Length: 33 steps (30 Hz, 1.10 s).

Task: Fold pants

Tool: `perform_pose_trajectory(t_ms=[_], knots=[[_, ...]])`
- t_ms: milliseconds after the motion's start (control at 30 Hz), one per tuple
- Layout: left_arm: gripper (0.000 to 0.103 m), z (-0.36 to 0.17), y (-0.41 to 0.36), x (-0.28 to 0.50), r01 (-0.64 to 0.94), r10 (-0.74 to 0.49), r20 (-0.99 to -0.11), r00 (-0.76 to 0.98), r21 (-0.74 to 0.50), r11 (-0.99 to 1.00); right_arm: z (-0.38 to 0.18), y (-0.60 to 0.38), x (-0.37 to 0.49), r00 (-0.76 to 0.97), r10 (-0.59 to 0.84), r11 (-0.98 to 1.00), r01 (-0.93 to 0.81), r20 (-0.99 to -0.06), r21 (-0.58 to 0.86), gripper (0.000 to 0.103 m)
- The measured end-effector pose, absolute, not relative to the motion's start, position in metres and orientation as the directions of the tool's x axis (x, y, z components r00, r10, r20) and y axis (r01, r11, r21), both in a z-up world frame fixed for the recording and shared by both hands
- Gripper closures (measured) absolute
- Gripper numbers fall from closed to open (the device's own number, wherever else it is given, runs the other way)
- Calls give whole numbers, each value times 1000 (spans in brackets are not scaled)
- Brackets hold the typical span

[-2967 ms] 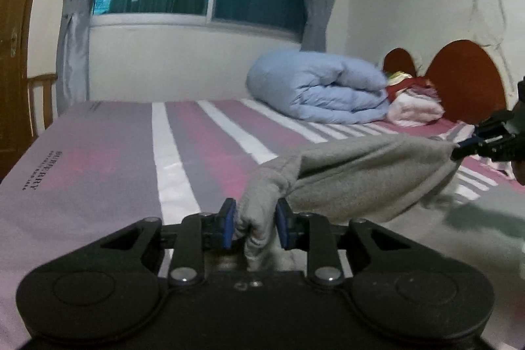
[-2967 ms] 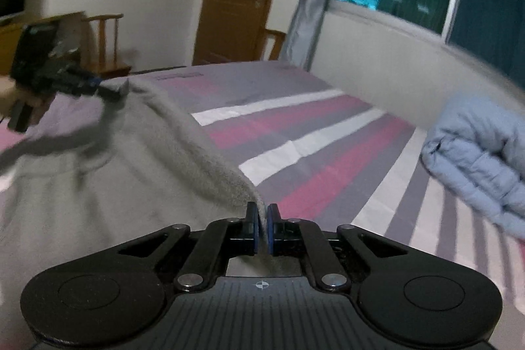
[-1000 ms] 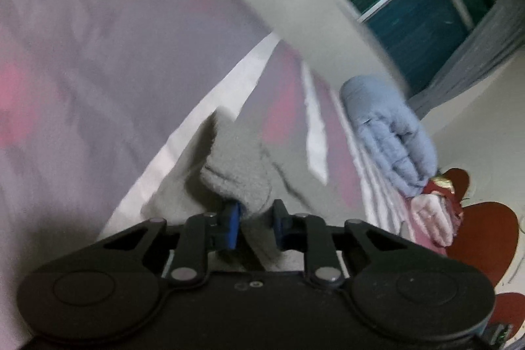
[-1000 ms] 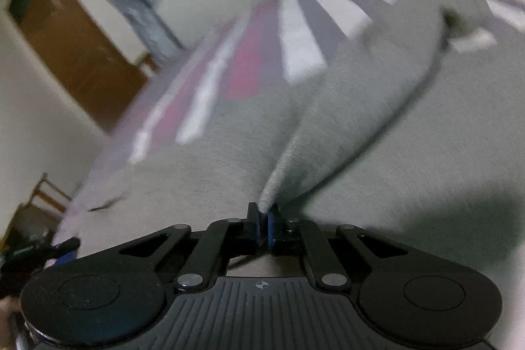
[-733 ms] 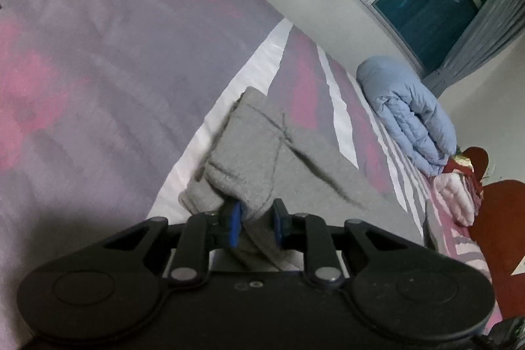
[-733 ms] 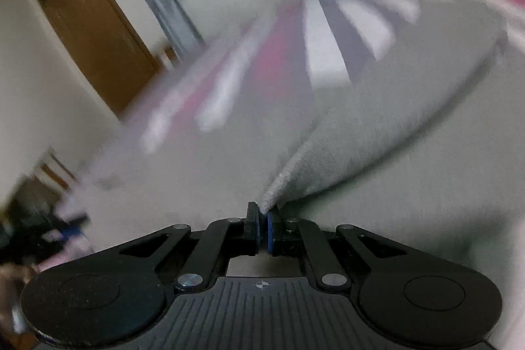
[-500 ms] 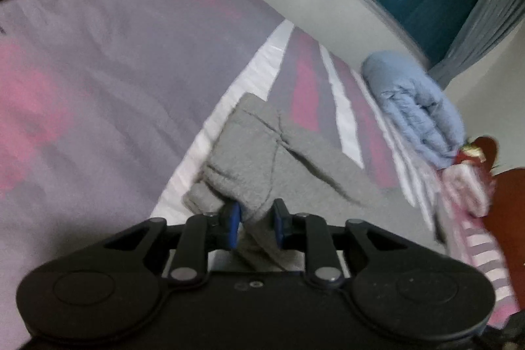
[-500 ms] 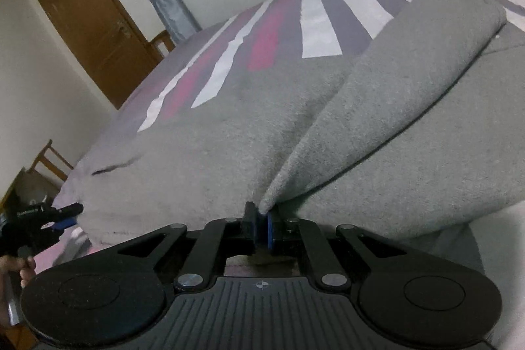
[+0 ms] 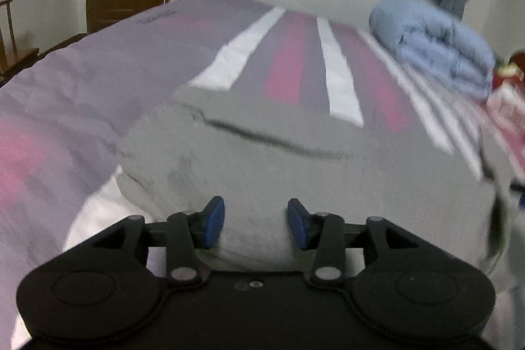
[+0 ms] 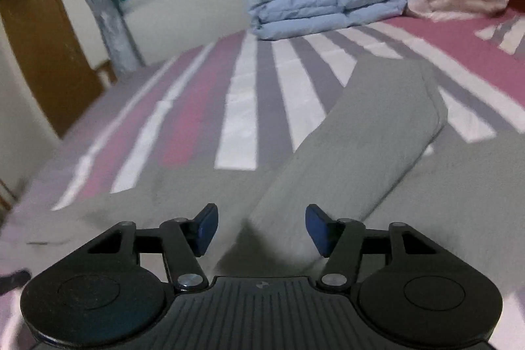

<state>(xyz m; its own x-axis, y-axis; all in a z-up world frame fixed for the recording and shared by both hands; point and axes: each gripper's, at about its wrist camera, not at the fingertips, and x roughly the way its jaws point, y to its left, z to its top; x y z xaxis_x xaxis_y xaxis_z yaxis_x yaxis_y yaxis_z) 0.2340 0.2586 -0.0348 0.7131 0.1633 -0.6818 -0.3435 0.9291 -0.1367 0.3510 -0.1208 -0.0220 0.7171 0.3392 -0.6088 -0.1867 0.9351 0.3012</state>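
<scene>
The grey fleece pants (image 9: 295, 159) lie spread on the striped pink-and-grey bed (image 9: 98, 81), near its front edge. The left gripper (image 9: 256, 223) has its blue-padded fingers (image 9: 213, 220) spread wide around a folded edge of the cloth, gripping nothing. The right gripper (image 10: 261, 228) is likewise wide, a folded pant leg (image 10: 354, 140) running forward from between its fingers (image 10: 316, 228).

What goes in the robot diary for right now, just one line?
step: fold laid down | left gripper: open | right gripper: open | gray pants: lying folded on striped bed, not held
</scene>
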Motion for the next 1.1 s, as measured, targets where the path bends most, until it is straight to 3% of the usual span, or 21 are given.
perform_pose_trajectory(t_ms=[133, 167, 233, 367, 500, 600, 633, 700, 733, 767, 1000, 1033, 1067, 1100], knots=[[52, -47, 245, 234, -329, 187, -675, 714, -88, 940, -36, -104, 371, 684, 246, 969, -195, -687, 153, 44], [51, -48, 243, 234, -326, 192, -673, 715, -77, 942, -42, -105, 374, 676, 236, 971, -198, -698, 136, 55], [51, -48, 245, 233, -326, 190, -671, 717, -82, 942, -50, -114, 370, 657, 261, 965, -203, -707, 168, 100], [51, -50, 250, 231, -319, 159, -667, 728, -124, 940, -46, -158, 322, 710, 302, 953, -201, -636, 228, 100], [51, -52, 248, 230, -320, 161, -665, 730, -125, 939, -78, -193, 272, 676, 309, 945, -141, -669, 294, 100], [51, -49, 247, 231, -326, 168, -671, 722, -116, 938, -85, -212, 257, 694, 361, 914, -128, -623, 386, 99], [51, -48, 247, 230, -328, 171, -670, 722, -115, 938, -79, -215, 256, 706, 361, 912, -129, -609, 390, 96], [50, -48, 246, 229, -334, 175, -668, 724, -118, 935, -60, -216, 254, 764, 319, 931, -141, -561, 338, 77], [50, -51, 245, 228, -337, 176, -665, 726, -120, 934, -50, -214, 258, 787, 295, 943, -151, -542, 295, 57], [49, -52, 245, 228, -341, 178, -663, 727, -123, 932, -45, -211, 264, 797, 287, 950, -163, -532, 268, 44], [48, -60, 251, 225, -339, 164, -648, 744, -154, 928, -54, -173, 324, 761, 177, 971, -237, -624, -14, 45], [48, -60, 252, 224, -335, 160, -649, 744, -156, 929, -57, -172, 325, 762, 153, 969, -241, -629, -55, 53], [48, -59, 253, 225, -333, 156, -649, 745, -158, 930, -60, -176, 325, 761, 146, 967, -244, -632, -71, 91], [48, -59, 253, 225, -331, 153, -649, 746, -161, 930, -63, -184, 325, 752, 152, 971, -235, -641, -45, 98]])
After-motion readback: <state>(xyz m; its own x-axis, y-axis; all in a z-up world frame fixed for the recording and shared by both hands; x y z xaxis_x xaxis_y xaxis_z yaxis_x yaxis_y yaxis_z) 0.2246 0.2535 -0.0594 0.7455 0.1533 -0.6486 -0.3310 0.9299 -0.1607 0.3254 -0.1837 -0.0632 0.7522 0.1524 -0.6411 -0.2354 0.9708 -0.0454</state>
